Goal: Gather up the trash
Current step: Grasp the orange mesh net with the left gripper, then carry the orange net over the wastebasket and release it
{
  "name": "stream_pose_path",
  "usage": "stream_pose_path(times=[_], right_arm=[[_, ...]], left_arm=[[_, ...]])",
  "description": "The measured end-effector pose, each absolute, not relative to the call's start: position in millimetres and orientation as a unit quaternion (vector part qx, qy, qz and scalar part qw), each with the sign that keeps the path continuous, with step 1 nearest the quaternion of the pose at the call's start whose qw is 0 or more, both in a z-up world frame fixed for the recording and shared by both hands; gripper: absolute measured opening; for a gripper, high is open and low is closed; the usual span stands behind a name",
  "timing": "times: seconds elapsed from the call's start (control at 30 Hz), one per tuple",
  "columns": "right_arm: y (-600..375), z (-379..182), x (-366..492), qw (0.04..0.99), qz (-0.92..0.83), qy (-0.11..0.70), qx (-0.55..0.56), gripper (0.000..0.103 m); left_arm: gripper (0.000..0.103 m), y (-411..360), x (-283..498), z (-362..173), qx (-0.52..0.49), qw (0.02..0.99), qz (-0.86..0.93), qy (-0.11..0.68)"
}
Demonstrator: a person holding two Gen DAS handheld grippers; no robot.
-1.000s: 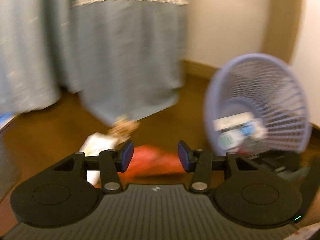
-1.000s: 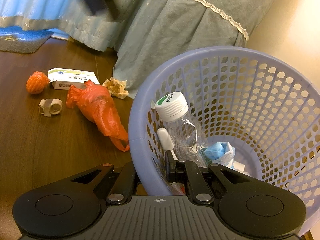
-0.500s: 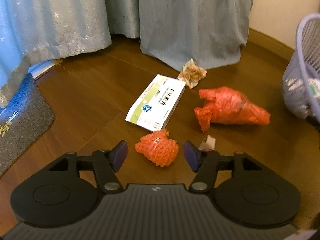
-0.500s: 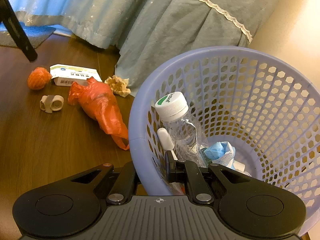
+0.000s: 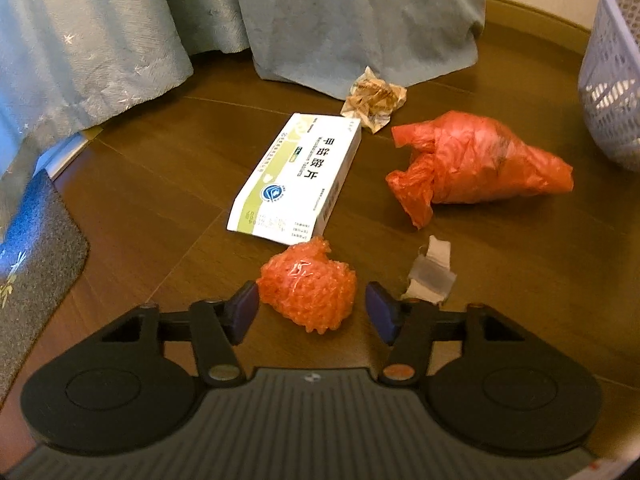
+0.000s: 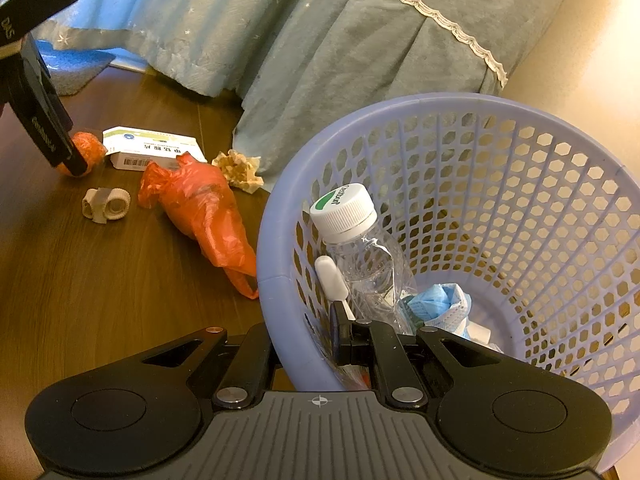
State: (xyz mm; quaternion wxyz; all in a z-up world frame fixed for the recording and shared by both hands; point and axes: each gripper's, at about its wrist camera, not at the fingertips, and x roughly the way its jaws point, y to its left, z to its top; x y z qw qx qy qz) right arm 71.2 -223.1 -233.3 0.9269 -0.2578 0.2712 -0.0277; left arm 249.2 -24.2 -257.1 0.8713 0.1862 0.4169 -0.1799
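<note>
Risk lay at lower centre: left claw [image 5: 307, 312], closing around the orange wad [image 5: 307, 286] untouched, could nudge it away; right claw [image 6: 304, 344] pinched the basket [image 6: 276, 240] rim.

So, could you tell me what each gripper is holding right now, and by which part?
The right gripper is shut on the rim of the purple basket. The left gripper holds nothing yet: its jaws are closing around the orange mesh ball, not gripping it.
</note>
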Motion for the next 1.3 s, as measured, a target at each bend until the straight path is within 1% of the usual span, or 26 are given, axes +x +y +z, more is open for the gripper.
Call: stream_pose_path(times=[0.17,0.33,0.97,1.3], right_arm=[[-222,-234,71,0.927,-0.028,0.272,-0.258,0.006],[-222,-234,71,0.927,-0.028,0.272,-0.257,0.006],[-224,-234,71,0.928,-0.029,0.272,-0.255,0.006],[-225,-233,71,0.928,-0.028,0.272,-0.255,0.006]], left_arm=[[0.041,-25,251,-261,0.19,0.869,-0.179,0.42],[0.035,-23,246,-258,0.19,0.87,-0.185,0.415],[0.034,0,215,-198,0.099,0.893,-0.183,0.4],[0.034,-22,206,-170,0.086,0.899,-0.217,0.371]])
